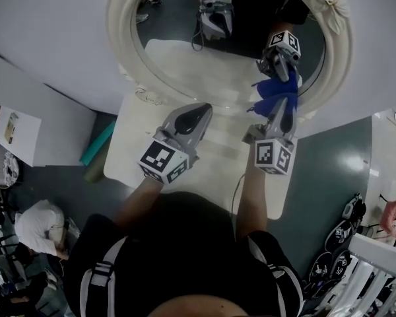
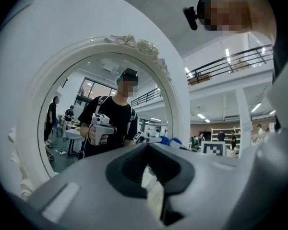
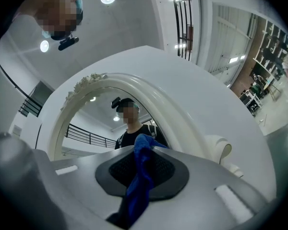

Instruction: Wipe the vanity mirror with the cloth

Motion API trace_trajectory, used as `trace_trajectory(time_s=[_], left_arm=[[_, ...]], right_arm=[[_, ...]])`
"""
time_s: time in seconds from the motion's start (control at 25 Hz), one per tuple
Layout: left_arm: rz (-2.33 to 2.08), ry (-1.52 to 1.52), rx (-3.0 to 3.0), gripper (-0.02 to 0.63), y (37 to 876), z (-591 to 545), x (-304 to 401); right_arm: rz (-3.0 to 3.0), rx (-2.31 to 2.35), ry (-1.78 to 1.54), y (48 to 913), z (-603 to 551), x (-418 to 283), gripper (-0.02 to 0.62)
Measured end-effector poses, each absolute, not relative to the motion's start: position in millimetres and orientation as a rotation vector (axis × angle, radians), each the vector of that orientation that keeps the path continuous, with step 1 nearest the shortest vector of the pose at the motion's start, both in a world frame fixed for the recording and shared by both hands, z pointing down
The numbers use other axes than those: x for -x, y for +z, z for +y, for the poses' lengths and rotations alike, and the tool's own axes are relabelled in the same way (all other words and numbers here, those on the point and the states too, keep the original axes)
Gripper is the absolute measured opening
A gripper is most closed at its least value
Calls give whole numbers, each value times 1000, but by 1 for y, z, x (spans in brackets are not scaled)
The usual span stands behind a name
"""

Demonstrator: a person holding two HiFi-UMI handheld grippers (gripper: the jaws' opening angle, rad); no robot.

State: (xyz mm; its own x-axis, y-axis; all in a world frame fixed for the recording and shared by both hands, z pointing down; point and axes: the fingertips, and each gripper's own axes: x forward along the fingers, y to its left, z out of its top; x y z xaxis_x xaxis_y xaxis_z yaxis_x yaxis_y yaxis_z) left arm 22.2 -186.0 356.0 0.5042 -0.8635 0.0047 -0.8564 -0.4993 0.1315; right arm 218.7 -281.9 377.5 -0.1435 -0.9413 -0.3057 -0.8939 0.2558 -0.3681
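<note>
Blue cloth (image 1: 277,90) clamped between the jaws of the right gripper (image 1: 281,104), apparently against the vanity mirror (image 1: 185,58) glass, lower right near its frame. Judged: wiping under way. Next: sweep across the glass, keeping contact. Left gripper (image 1: 197,114) sits below the mirror, jaws together, empty.

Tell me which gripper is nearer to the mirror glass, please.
Right. The right gripper holds the blue cloth at the lower edge of the mirror glass; the left gripper is lower, over the table, short of the frame.
</note>
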Motion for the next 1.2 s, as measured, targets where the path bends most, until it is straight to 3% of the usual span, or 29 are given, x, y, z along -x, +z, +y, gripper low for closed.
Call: trace_trajectory(time_s=[0.84, 1.2], left_arm=[[-1420, -123, -2620, 9, 365, -224, -30], [-1410, -172, -2627, 9, 329, -207, -31]], right_arm=[[2012, 1593, -57, 370, -299, -225, 40], [1995, 1562, -22, 316, -288, -230, 40]])
